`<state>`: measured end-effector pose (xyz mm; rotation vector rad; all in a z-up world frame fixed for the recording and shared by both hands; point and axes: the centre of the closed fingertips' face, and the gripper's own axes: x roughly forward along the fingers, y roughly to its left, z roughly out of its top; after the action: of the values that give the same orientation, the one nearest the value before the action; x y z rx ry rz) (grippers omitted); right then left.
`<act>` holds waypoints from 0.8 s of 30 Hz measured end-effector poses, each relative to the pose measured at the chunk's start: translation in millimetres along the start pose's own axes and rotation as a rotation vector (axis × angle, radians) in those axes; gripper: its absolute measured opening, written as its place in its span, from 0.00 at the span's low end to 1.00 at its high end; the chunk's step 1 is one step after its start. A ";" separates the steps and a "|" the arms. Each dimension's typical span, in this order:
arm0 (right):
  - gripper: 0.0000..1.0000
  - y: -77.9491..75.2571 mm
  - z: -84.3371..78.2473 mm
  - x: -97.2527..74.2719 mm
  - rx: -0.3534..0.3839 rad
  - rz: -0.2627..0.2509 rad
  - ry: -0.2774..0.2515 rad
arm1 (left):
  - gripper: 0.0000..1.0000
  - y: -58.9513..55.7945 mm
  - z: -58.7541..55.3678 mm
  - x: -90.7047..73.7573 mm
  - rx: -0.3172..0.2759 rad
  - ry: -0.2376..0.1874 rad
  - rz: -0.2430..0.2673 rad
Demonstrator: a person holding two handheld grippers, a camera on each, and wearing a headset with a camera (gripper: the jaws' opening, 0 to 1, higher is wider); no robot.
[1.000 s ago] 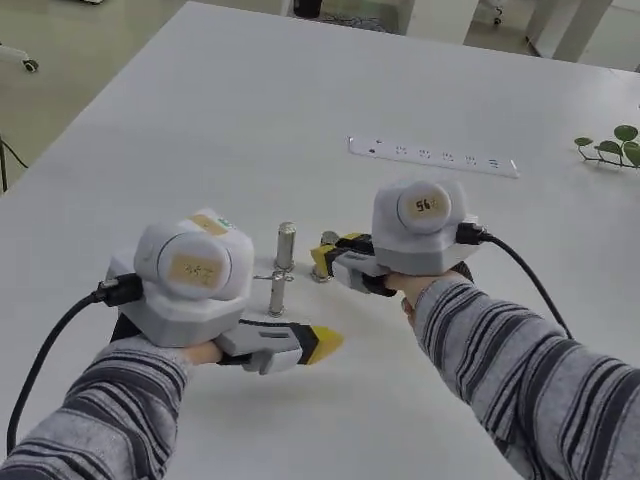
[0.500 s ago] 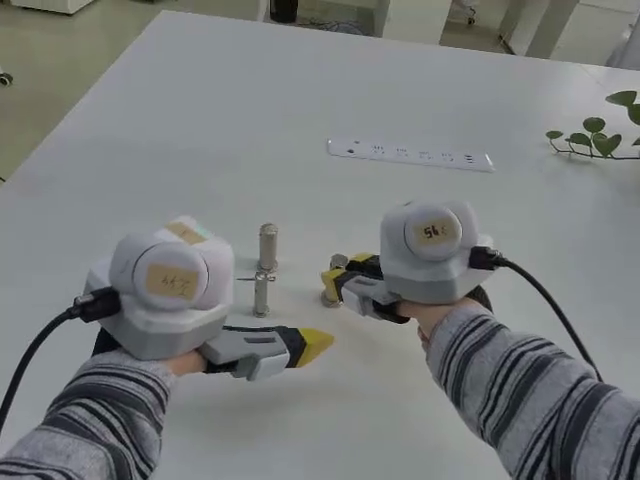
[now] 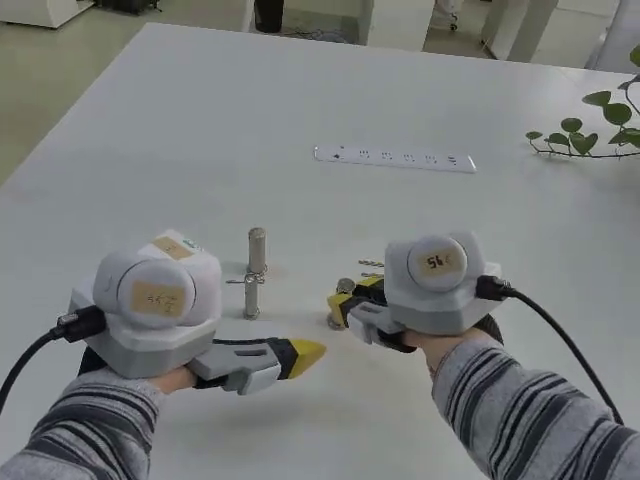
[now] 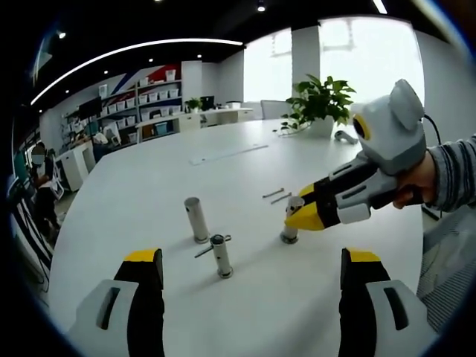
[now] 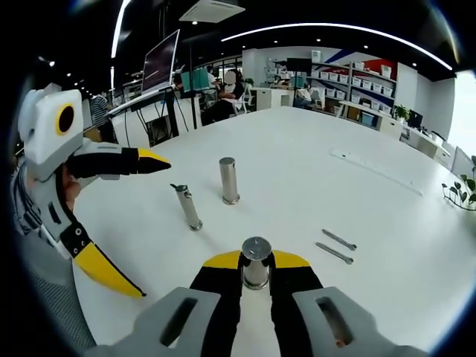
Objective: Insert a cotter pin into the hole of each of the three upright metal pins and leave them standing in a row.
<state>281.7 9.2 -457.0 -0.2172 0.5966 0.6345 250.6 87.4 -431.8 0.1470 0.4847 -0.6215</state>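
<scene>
Now, head view: right gripper (image 3: pixel 339 304) clamps third pin (image 3: pixel 345 288), just right of cottered pin (image 3: pixel 250 297). Left gripper view: left gripper (image 4: pixel 251 258) agape, empty. Right gripper view: spare cotter pins (image 5: pixel 336 246) further right; suggest keeping third pin upright w/ hole accessible.

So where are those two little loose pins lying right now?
In the right gripper view the two loose pins lie flat on the white table, just right of the metal post gripped by the right tongs.

A long white power strip (image 3: pixel 392 157) lies on the big white table (image 3: pixel 200 130), with a green plant (image 3: pixel 572 126) near the edge.
</scene>
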 end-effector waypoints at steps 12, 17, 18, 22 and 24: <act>0.09 -0.4 -1.4 -1.4 0.028 -0.029 0.003 | 0.99 0.8 -0.4 0.7 -0.002 0.001 0.002; 0.09 -0.6 -1.2 -1.6 0.040 -0.032 -0.003 | 0.99 2.0 3.2 0.2 -0.015 -0.020 0.005; 0.11 -0.1 0.7 -1.9 0.038 -0.029 -0.015 | 0.99 2.3 3.2 0.1 -0.016 -0.019 0.004; 0.21 3.6 3.3 -4.6 0.013 -0.009 -0.022 | 0.99 4.3 2.8 0.0 -0.017 -0.018 0.010; 0.22 5.7 2.8 -8.4 0.013 0.007 -0.020 | 0.99 4.2 2.8 0.1 -0.018 -0.016 0.011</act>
<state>274.0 10.6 -449.9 -0.1966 0.5823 0.6392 254.3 90.0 -429.5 0.1276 0.4732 -0.6073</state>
